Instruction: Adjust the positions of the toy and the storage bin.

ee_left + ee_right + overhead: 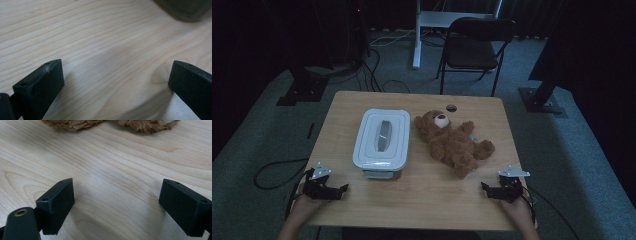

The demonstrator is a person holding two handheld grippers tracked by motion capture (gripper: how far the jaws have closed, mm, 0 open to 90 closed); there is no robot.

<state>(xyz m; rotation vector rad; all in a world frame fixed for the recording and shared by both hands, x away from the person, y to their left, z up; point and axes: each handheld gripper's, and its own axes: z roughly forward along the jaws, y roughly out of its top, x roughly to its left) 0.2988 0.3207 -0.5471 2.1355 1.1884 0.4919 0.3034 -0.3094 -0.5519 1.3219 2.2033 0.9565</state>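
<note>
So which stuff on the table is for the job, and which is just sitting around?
For the job:
- teddy bear
- white lidded box
- left gripper and right gripper, both open, resting on the table

Just around:
- black folding chair
- floor cables

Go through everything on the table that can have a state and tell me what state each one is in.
Storage box: lid on, shut, upright.
Teddy bear: lying on its back beside the box, not held.
Left gripper: jaws open, empty, low over the table.
Right gripper: jaws open, empty, near the bear's leg.
</note>
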